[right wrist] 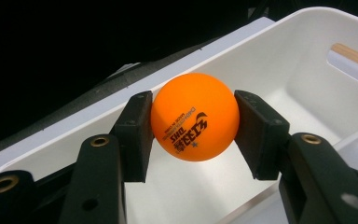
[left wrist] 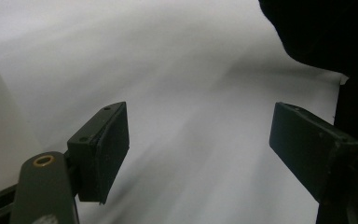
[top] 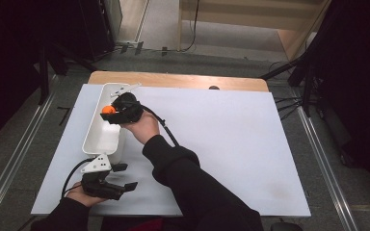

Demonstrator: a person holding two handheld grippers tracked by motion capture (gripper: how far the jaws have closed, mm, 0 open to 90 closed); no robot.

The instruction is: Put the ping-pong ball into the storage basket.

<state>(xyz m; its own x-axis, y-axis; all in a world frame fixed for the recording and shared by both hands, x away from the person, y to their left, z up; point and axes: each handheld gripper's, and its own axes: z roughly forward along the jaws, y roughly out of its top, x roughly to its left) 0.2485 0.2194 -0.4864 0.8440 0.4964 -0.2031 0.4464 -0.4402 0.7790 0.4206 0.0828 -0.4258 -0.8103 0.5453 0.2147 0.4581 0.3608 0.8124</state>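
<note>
An orange table-tennis ball with dark print is clamped between the two black jaws of my right gripper. It hangs over the inside of a long white bin. From above, the ball shows at the tip of the right gripper, over the far half of the bin. My left gripper rests near the table's front left, just in front of the bin. Its jaws stand wide apart over bare white sheet, nothing between them.
A white sheet covers most of the wooden table. The bin has a slot handle in its far end wall. The person's dark right sleeve crosses the front middle. Dark stands flank the table.
</note>
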